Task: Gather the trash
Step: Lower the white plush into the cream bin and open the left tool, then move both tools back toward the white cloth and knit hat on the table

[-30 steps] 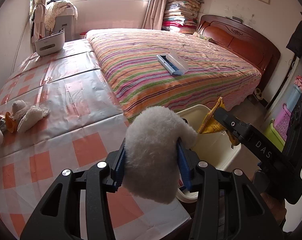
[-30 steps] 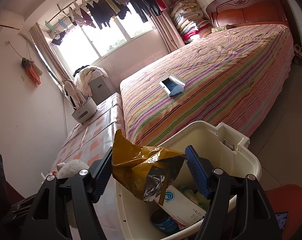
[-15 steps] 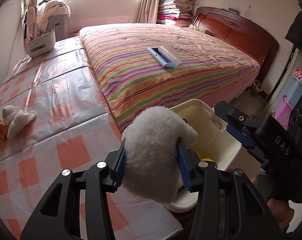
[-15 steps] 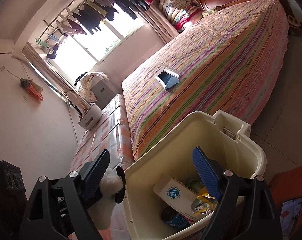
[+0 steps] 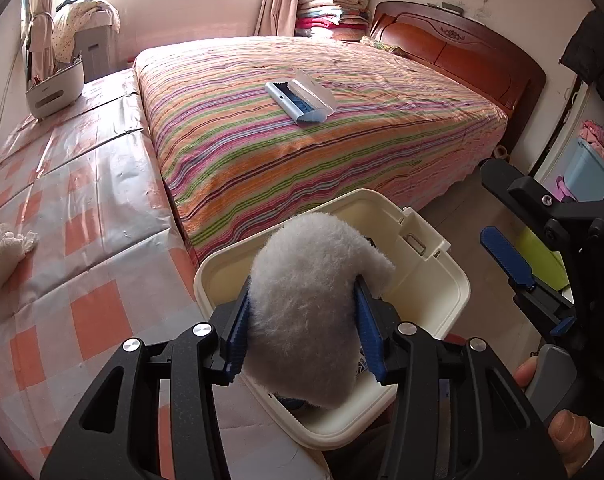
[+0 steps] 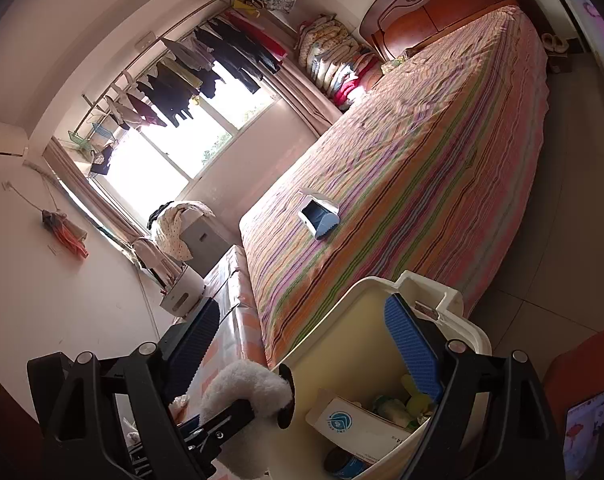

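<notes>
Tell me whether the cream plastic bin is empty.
Not empty: the cream plastic bin holds a white carton, a dark can and green scraps.

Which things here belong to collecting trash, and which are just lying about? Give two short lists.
Job: white fluffy item clamped in the left gripper; cream bin; open, empty right gripper; white scraps on the checked cloth.

Lying about: blue-and-white case on the striped bed; folded quilts.

Home bedroom, striped bed (image 5: 302,128), wooden headboard (image 5: 462,52), hanging laundry (image 6: 190,76), folded quilts (image 5: 334,0)
</notes>
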Demonstrator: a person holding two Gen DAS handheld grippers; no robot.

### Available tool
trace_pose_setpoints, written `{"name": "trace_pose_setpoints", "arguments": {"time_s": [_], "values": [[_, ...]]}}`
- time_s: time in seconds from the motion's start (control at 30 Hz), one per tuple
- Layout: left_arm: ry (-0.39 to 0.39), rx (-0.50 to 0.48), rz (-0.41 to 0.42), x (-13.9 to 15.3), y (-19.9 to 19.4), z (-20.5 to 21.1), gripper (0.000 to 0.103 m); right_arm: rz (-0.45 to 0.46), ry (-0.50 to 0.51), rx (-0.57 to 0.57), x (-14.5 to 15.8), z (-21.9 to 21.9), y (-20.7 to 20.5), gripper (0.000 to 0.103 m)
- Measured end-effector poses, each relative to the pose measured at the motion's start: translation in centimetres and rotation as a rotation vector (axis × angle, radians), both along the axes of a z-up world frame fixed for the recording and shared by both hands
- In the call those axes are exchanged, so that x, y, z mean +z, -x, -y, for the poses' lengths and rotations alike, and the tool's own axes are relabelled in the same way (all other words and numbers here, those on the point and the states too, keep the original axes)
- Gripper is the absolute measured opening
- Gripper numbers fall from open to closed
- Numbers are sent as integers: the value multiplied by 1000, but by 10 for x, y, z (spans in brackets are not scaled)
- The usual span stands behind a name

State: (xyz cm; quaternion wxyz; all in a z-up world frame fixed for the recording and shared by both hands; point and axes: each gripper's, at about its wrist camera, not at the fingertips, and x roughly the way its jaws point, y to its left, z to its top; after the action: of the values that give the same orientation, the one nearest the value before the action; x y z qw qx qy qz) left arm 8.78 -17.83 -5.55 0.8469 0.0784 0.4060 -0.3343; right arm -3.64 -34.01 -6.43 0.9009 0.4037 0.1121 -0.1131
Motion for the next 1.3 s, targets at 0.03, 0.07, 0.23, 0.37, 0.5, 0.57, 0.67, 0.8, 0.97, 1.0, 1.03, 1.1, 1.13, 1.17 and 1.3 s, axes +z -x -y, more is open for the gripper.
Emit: {"name": "trace_pose_setpoints", "arguments": {"time_s": [0.03, 0.07, 0.23, 0.37, 0.5, 0.57, 0.67, 0.8, 0.97, 1.0, 1.03, 1.1, 1.13, 1.17, 1.3], "values": [[1, -4, -1, 0, 0, 2, 46, 3, 2, -3, 1, 0, 1, 82], [2, -8, -3, -1, 0, 4, 46, 5, 4, -7, 1, 0, 1, 82], [4, -26, -15, -3, 0, 12, 48, 12, 3, -21, 0, 2, 4, 82], [-2, -30, -9, -4, 0, 14, 54, 23, 10, -40, 2, 2, 7, 82], [6, -17, 7, 0, 0, 9, 56, 22, 20, -43, 2, 0, 7, 82], [9, 5, 23, 2, -1, 4, 68, 21, 26, -44, 3, -2, 7, 82], [21, 28, 44, 7, -4, -7, 74, 18, 36, -39, 3, -5, 4, 82], [13, 69, 62, 10, -11, -27, 74, 6, 53, -24, 5, -12, -1, 82], [3, 159, 76, 10, -31, -68, 84, -11, 82, 1, 7, -23, -10, 82], [5, 178, 82, 10, -34, -77, 84, -14, 87, 5, 7, -26, -11, 82], [3, 198, 87, 11, -39, -86, 84, -18, 93, 11, 7, -29, -14, 82], [-2, 245, 101, 15, -49, -105, 84, -28, 104, 22, 8, -34, -18, 82], [-2, 268, 107, 18, -53, -114, 84, -32, 108, 28, 8, -37, -20, 82], [0, 291, 114, 22, -57, -123, 84, -37, 111, 34, 8, -42, -23, 82], [-1, 376, 148, 36, -68, -161, 85, -60, 122, 73, 7, -56, -34, 82]]}}
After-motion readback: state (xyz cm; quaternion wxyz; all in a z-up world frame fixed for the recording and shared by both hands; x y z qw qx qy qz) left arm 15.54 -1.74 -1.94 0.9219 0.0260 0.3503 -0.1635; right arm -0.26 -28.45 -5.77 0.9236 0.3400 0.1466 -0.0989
